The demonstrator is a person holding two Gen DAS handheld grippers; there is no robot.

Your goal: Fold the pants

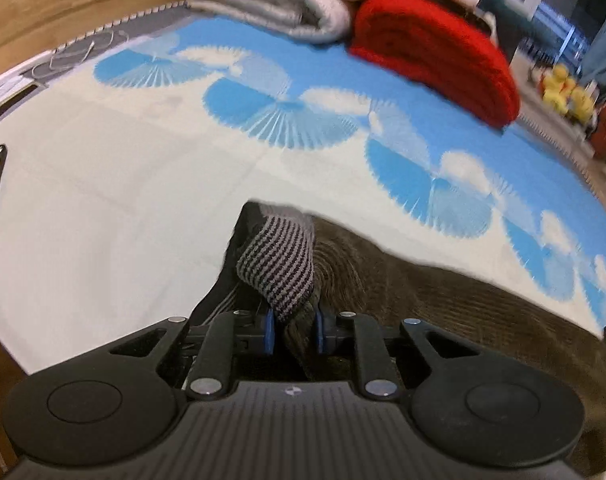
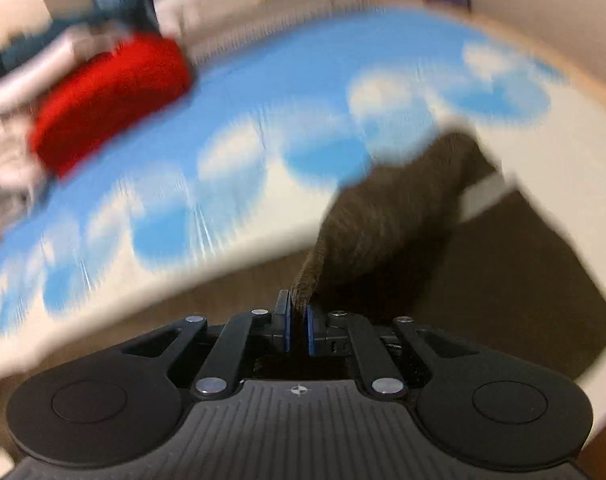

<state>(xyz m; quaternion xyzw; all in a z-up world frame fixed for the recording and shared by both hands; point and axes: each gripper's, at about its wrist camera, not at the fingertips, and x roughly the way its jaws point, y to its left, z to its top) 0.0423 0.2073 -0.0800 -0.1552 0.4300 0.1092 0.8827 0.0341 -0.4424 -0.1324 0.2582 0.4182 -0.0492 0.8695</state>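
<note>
Now: your left gripper (image 1: 293,330) clenched on pants (image 1: 443,300) striped waistband, lower centre. Right gripper (image 2: 297,330) pinches pants (image 2: 391,216) edge off bed (image 2: 263,120), lower centre; likely stretching cloth taut for fold. Right view blurred.

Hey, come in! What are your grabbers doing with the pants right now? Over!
Left gripper shut on pants, at the striped waistband. Right gripper shut on pants too. Red blanket far back on the bed, not in the way.
</note>
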